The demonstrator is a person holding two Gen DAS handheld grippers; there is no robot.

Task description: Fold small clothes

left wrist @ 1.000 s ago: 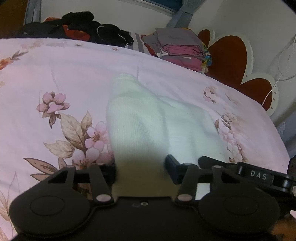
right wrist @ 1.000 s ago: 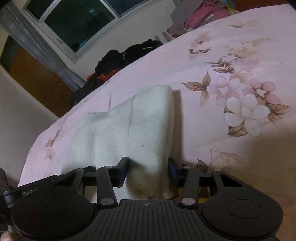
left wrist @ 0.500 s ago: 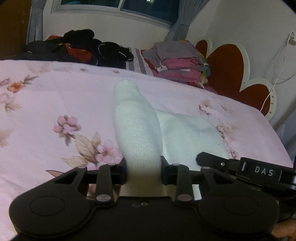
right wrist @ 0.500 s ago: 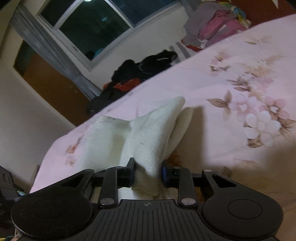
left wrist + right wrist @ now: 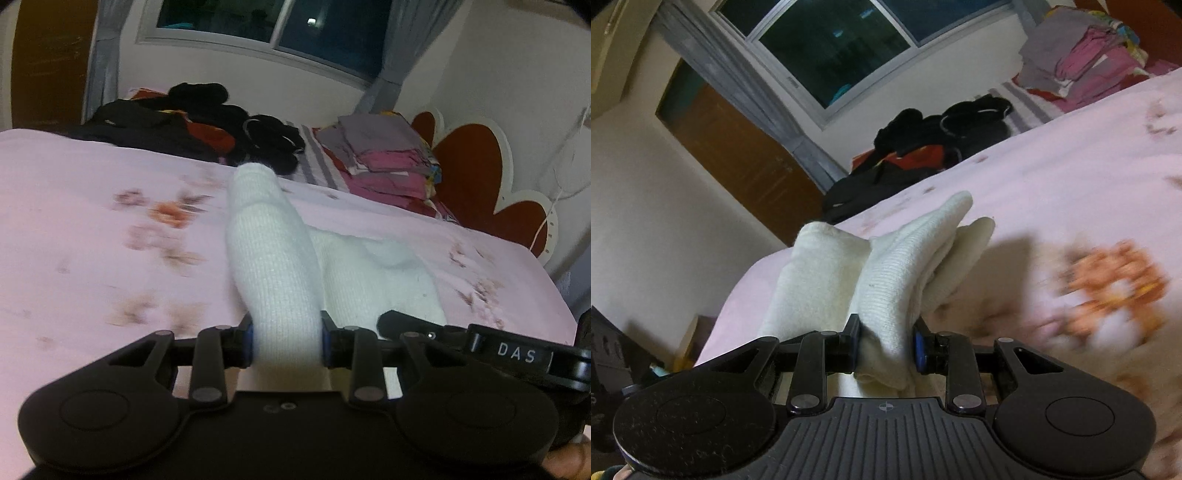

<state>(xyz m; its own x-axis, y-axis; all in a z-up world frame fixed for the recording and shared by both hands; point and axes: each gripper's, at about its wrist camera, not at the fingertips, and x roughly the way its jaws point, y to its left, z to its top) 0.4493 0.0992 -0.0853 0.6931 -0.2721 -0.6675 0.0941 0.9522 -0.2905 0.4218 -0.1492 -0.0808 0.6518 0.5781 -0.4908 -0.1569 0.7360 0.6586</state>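
Observation:
A white knitted garment (image 5: 269, 258) hangs bunched above the pink floral bed sheet (image 5: 92, 221). My left gripper (image 5: 286, 339) is shut on one near edge of it, and the cloth rises in a roll between the pads. In the right wrist view the same garment (image 5: 886, 273) is pinched by my right gripper (image 5: 886, 339), also shut, with folds fanning out ahead. The right gripper's black body (image 5: 480, 347) shows just right of the left one. The garment's far end trails toward the sheet (image 5: 1071, 177).
A heap of black and red clothes (image 5: 207, 122) lies at the bed's far edge. A stack of folded pink and grey clothes (image 5: 388, 155) sits beside the red headboard (image 5: 476, 177). A window (image 5: 831, 48) and a wooden door (image 5: 731, 155) stand behind.
Both grippers closed on the white garment's near edges, then rose and moved across the bed with it. The cloth, flat before, now hangs bunched off the sheet.

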